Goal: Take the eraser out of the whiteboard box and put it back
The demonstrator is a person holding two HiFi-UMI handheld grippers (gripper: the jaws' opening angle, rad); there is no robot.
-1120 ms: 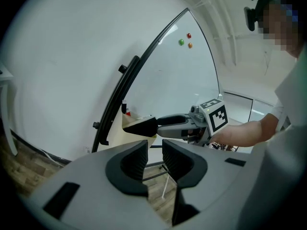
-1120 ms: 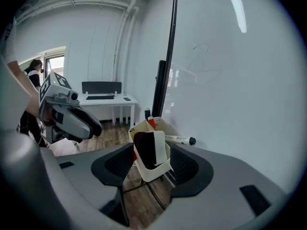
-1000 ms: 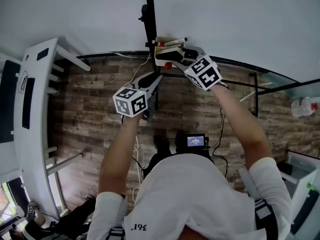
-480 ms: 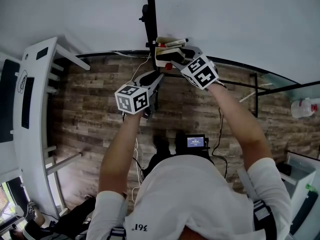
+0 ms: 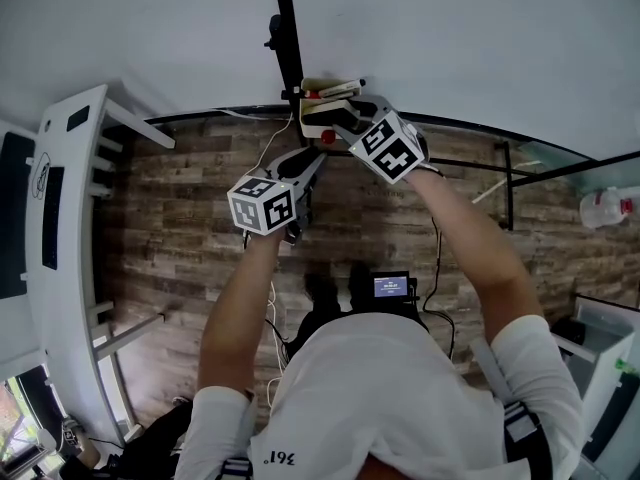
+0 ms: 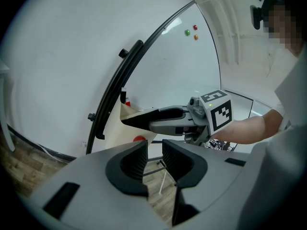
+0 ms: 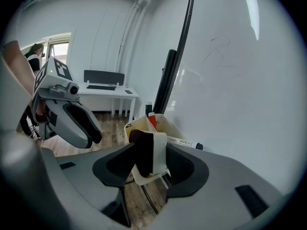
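Note:
The cream whiteboard box [image 5: 318, 114] hangs at the board's lower edge, with markers [image 7: 184, 142] lying in it. My right gripper [image 5: 343, 120] reaches into the box top. In the right gripper view its jaws [image 7: 149, 164] have just been closing and now sit against both sides of the eraser [image 7: 151, 152], a white block with a dark felt face, standing upright at the box [image 7: 136, 123]. My left gripper [image 5: 303, 171] hovers below and left of the box. Its jaws [image 6: 154, 159] stand a narrow gap apart with nothing between them.
The whiteboard [image 5: 450, 38] fills the upper view, with a black stand pole [image 5: 283, 28] beside the box. A red magnet [image 5: 326, 137] sits under the box. A white desk [image 5: 60, 228] stands at the left over the wood floor [image 5: 170, 238].
The right gripper has edged up and left, closer over the box, and its marker cube has rolled slightly. The left gripper has hardly moved.

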